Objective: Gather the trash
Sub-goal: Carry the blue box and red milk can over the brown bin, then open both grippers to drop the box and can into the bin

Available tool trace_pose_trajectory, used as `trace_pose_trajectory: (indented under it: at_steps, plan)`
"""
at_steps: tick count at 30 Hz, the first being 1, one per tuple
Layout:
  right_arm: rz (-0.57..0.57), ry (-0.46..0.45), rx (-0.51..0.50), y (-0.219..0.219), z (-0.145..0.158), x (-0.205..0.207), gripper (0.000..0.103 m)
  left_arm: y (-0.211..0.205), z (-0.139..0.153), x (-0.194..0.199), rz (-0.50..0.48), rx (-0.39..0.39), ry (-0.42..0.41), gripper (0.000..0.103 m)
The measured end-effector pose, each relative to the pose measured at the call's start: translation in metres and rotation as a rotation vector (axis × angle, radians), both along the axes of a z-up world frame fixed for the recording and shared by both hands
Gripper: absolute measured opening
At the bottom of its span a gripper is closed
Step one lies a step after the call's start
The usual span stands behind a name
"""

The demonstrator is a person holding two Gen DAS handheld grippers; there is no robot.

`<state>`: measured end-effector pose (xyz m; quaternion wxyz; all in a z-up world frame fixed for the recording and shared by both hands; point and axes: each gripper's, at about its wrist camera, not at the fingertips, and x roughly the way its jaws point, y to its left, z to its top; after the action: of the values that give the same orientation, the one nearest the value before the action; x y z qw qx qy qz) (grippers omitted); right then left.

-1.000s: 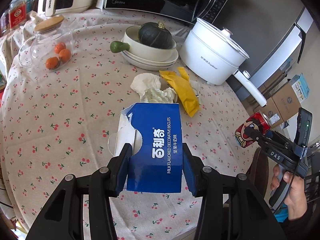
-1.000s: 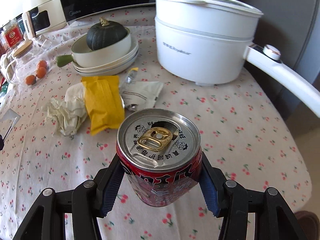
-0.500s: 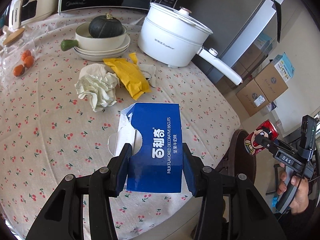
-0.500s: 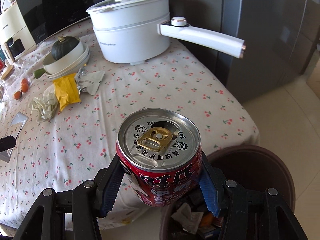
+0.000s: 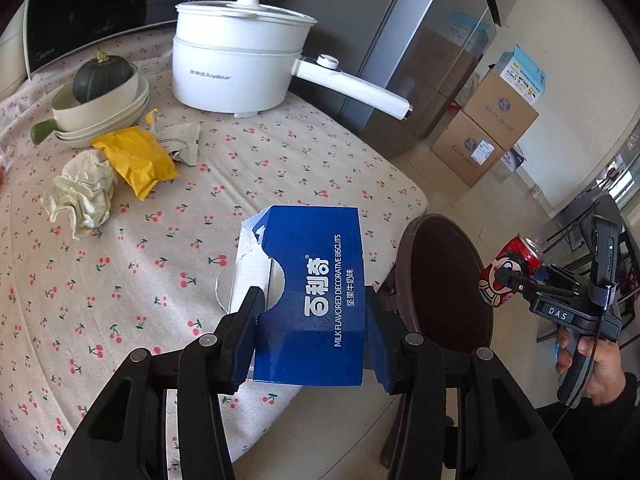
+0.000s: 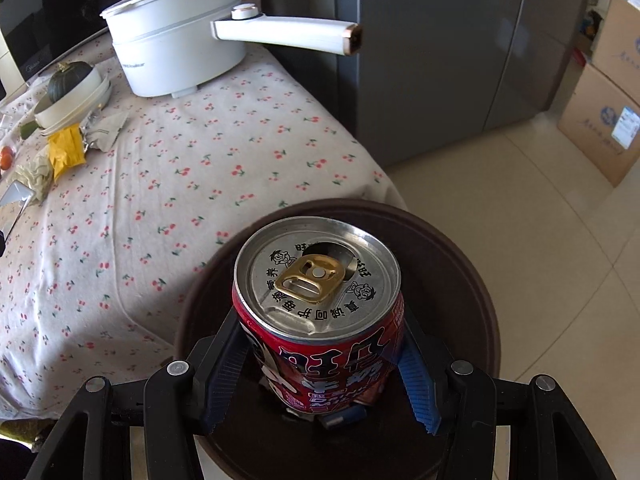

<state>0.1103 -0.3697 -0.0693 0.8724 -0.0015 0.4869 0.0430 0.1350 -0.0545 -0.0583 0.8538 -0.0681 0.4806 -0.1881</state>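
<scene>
both loads swung from counter (image 5: 240, 184) to bin (image 6: 472, 264)
right gripper (image 6: 320, 364) clamps can (image 6: 320, 304) over it; left gripper (image 5: 312, 332) clamps box (image 5: 316, 292) just short.

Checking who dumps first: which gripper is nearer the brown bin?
Right. The right gripper holds the red can over the brown bin; the left gripper, gripping the blue box, sits beside it.

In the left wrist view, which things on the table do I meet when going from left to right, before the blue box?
Crumpled white paper → yellow wrapper → grey-white wrapper → white electric pot.
</scene>
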Motion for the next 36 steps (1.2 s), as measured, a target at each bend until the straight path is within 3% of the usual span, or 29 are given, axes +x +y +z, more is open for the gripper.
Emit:
trace_pose_trajectory:
  at_steps: [19,27,29,33,36]
  plan:
    - [-0.059,0.041,-0.032,-0.066,-0.026,-0.042,0.062,-0.141,-0.032,-0.028,-0.311,0.080,-0.057,0.051]
    - [-0.067,0.057,-0.045,-0.074,-0.033,-0.048,0.062,-0.171,-0.044,-0.026,-0.377,0.092,-0.092,0.052]
    - [-0.068,0.060,-0.049,-0.075,-0.034,-0.048,0.062,-0.172,-0.044,-0.022,-0.395,0.080,-0.097,0.058]
    - [-0.069,0.062,-0.044,-0.074,-0.034,-0.045,0.062,-0.166,-0.044,-0.015,-0.356,0.108,-0.091,0.093]
    - [-0.063,0.061,-0.040,-0.071,-0.033,-0.043,0.062,-0.156,-0.039,-0.014,-0.332,0.127,-0.093,0.093]
